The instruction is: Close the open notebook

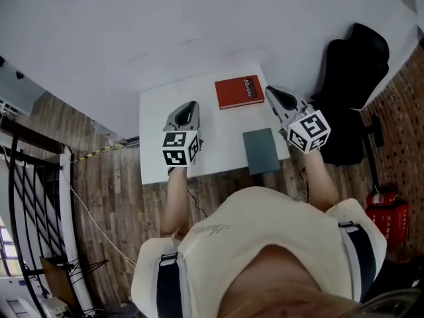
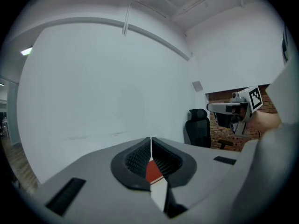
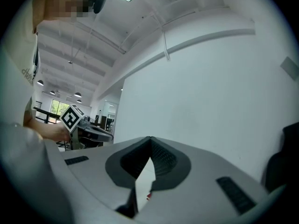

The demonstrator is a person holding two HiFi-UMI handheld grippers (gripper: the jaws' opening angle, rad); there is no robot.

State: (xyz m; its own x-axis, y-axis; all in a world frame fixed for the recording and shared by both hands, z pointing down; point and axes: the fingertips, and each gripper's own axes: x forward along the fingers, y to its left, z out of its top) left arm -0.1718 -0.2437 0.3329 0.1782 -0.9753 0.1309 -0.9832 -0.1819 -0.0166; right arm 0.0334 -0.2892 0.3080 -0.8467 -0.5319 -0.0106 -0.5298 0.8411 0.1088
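Left gripper (image 1: 193, 105) and right gripper (image 1: 269, 90) hang above the table (image 1: 159, 118), both with jaws pressed together and empty; the red notebook (image 1: 239, 92) lies closed at the far edge between them; the grey book (image 1: 262, 151) seems to overhang the near right edge, so a lowered right forearm could knock it off.

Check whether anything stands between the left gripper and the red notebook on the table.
Nothing visible does. The left gripper, jaws shut, is above the white table, beside the red notebook. The grey book lies nearer the person, off that line. Both books look closed.
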